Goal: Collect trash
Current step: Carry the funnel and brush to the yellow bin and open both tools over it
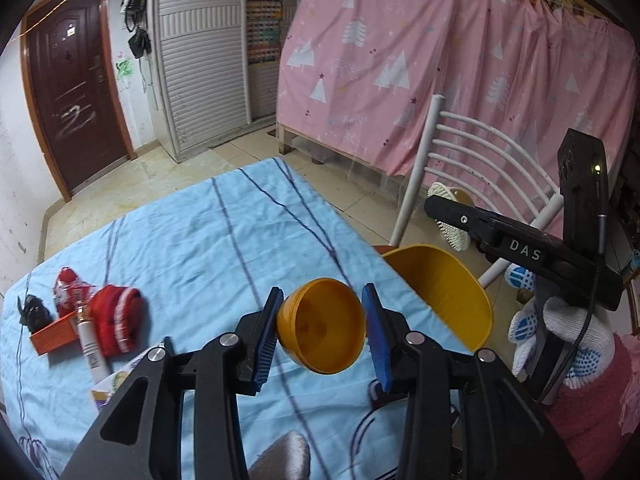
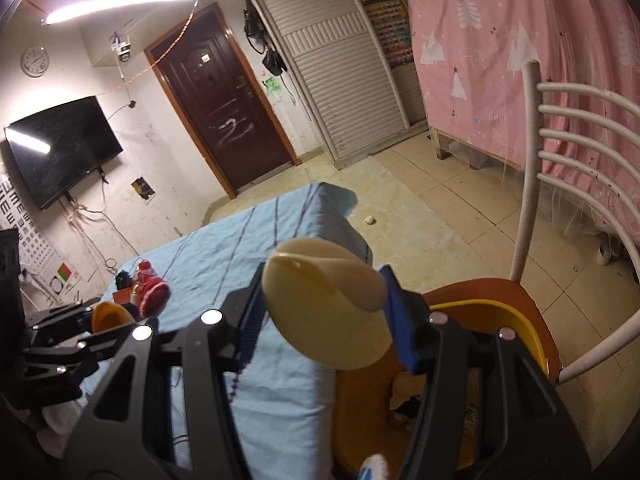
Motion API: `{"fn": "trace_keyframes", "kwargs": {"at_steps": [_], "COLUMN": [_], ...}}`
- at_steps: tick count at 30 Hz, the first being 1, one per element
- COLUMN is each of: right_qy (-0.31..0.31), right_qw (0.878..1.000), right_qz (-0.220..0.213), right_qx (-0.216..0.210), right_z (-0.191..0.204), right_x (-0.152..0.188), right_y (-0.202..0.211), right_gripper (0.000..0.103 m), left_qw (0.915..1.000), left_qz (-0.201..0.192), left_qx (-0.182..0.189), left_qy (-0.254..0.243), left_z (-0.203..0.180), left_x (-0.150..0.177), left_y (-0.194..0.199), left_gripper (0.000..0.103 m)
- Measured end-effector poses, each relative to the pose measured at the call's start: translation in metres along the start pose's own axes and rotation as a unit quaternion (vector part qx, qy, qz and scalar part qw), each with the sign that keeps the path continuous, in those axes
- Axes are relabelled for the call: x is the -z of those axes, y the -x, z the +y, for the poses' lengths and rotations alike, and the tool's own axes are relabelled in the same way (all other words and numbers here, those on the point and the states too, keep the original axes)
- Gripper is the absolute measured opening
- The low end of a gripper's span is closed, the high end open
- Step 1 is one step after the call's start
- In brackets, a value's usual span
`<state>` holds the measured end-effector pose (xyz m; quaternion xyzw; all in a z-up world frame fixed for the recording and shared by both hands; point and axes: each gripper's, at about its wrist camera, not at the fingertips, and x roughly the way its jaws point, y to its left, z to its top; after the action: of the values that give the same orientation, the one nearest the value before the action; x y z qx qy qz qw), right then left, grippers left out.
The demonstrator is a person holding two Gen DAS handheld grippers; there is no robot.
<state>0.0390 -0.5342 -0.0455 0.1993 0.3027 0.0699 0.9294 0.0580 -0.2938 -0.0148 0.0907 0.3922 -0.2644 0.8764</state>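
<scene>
orange plastic cup (image 1: 322,330) clamped, left gripper (image 1: 322,332); right gripper (image 2: 324,316) pinches ridged cream brush (image 2: 326,308).

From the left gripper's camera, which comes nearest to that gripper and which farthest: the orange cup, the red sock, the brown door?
1. Orange cup: between the left gripper's fingers.
2. Red sock: left, on the blue cloth, beside the white tube.
3. Brown door: far left, across the room.

Pink curtain (image 1: 460,60) hanging behind white chair (image 2: 568,168), brown door (image 2: 224,104) standing shut, wall television (image 2: 60,148) reflecting ceiling light (image 2: 120,2), clock (image 2: 35,61) hanging above.
</scene>
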Motion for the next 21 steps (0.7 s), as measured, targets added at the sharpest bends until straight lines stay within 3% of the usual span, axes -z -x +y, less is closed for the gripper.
{"fn": "trace_keyframes", "kwargs": {"at_steps": [10, 13, 21], "right_qy": [-0.046, -0.065, -0.108], "right_qw": [0.999, 0.997, 0.991], "right_qz": [0.004, 0.004, -0.041], "right_qx": [0.027, 0.034, 0.07], "right_z": [-0.051, -0.066, -0.093], "right_x": [0.01, 0.011, 0.008], "right_y": [0.0, -0.001, 0.023], "right_gripper": [0.053, 0.064, 0.067], "left_qw": [0.9992, 0.9986, 0.9964], "left_qz": [0.01, 0.007, 0.025], "left_qx": [0.032, 0.042, 0.066], "left_qy": [-0.023, -0.033, -0.046], "left_z": [-0.049, -0.065, -0.098], "left_x": [-0.021, -0.028, -0.036], "left_y": [-0.031, -0.04, -0.073], "left_gripper": [0.031, 0.031, 0.032]}}
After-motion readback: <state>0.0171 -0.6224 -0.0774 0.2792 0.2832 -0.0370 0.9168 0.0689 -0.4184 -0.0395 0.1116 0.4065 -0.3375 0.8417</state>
